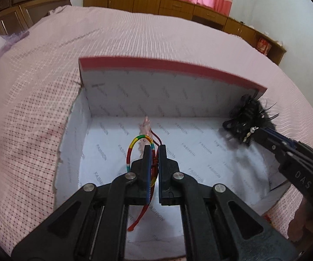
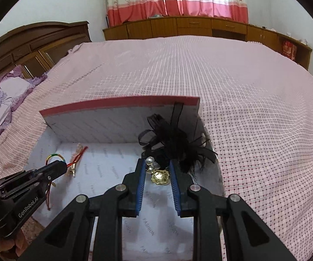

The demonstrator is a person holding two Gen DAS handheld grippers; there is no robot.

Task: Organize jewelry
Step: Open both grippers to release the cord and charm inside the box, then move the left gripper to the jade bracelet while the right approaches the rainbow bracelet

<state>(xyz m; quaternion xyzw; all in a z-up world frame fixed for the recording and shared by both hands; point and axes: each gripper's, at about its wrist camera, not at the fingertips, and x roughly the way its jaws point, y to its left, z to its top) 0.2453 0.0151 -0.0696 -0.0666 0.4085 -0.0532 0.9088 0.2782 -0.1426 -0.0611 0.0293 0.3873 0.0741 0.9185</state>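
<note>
**Two claws over the open box, each with a piece of jewelry**

We see an open box (image 1: 104, 143) lying on a bed (image 1: 134, 43) covered in pink checked cloth. Its raised lid has a red edge, and its white lining is printed with the word FASHION.

Our left claw (image 1: 154, 150) sits over the left half of the box floor, its jaws drawn narrow around a rainbow cord bracelet (image 1: 134, 140). The striped loop arches up and out to the left of the left finger, while the cord runs down between the two fingers and trails a red tail below them. Just past the fingertips, a pale pink item (image 1: 146, 124) lies on the lining; it is too blurred for us to tell what it is. From the right wrist view, the same left claw (image 2: 64, 166) reaches in from the left with the bracelet (image 2: 55, 157) at its tip, and a gold-toned piece (image 2: 74, 163) lies on the lining just beside it.

Our right claw (image 2: 156, 165) is at the right side of the box, jaws partly closed around a black feathered hair ornament (image 2: 173, 139). Its pearls (image 2: 149, 163) and gold piece (image 2: 160, 177) sit between the fingers, while the black feathers and ribbon fan out beyond the fingertips against the lid. We cannot tell whether the ornament touches the box floor.
</note>
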